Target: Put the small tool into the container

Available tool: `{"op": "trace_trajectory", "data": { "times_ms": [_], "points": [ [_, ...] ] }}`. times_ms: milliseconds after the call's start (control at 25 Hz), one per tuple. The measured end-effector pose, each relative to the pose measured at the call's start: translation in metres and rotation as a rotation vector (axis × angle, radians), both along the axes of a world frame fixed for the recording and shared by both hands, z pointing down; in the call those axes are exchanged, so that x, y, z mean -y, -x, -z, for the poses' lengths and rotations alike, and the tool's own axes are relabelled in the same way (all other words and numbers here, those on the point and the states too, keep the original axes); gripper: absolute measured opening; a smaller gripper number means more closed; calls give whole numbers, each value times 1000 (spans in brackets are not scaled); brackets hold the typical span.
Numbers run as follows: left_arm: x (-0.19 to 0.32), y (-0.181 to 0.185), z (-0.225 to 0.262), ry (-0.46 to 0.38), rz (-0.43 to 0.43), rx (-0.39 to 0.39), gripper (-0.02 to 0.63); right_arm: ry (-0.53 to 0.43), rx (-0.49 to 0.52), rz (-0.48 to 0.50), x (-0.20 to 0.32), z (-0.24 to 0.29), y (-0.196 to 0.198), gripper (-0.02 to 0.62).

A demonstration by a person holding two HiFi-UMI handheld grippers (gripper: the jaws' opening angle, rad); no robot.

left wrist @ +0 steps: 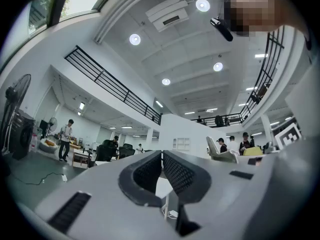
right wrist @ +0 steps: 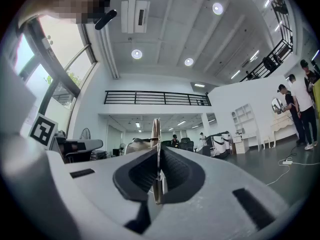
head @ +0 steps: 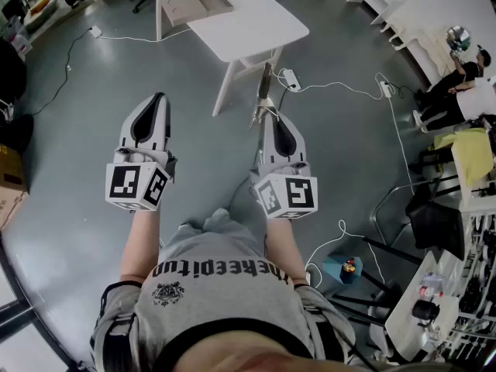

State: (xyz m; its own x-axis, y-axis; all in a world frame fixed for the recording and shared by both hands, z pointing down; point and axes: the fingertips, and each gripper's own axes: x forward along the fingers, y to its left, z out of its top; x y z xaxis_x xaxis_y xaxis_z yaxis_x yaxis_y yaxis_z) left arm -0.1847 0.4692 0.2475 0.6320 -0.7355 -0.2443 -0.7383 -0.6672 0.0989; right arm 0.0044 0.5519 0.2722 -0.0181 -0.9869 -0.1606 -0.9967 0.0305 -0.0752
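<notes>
My right gripper (head: 267, 116) is shut on a thin metal tool (head: 265, 90), which sticks out past the fingertips over the grey floor. In the right gripper view the tool (right wrist: 156, 144) stands edge-on between the black pads of the right gripper (right wrist: 159, 159), rising above them. My left gripper (head: 159, 101) is held beside it at the left, jaws together with nothing in them; the left gripper view shows the left gripper (left wrist: 162, 159) pads nearly touching. A shallow grey-brown tray (head: 195, 6) lies on a white table (head: 248, 29) ahead of both grippers.
Power strips (head: 291, 77) and white cables trail across the floor beyond the right gripper. A small blue box (head: 345, 268) sits on the floor at lower right, beside a cluttered desk (head: 434, 308). People sit at the far right (head: 461, 91). Cardboard boxes (head: 8, 184) stand at left.
</notes>
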Motion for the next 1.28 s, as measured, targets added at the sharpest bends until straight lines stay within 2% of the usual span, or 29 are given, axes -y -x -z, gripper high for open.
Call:
{"op": "trace_trajectory", "data": {
  "times_ms": [520, 760, 960, 1080, 1280],
  "points": [
    [26, -35, 6, -27, 5, 3, 12, -18, 2, 24, 33, -2, -28, 3],
    [29, -53, 9, -43, 19, -4, 12, -13, 48, 60, 39, -3, -47, 3],
    [32, -69, 10, -9, 29, 26, 12, -21, 71, 63, 46, -5, -63, 3],
    [40, -76, 8, -38, 22, 14, 12, -16, 76, 64, 54, -10, -69, 3],
    [69, -87, 4, -23, 20, 11, 12, -4, 77, 64, 81, -17, -79, 3]
  ]
}}
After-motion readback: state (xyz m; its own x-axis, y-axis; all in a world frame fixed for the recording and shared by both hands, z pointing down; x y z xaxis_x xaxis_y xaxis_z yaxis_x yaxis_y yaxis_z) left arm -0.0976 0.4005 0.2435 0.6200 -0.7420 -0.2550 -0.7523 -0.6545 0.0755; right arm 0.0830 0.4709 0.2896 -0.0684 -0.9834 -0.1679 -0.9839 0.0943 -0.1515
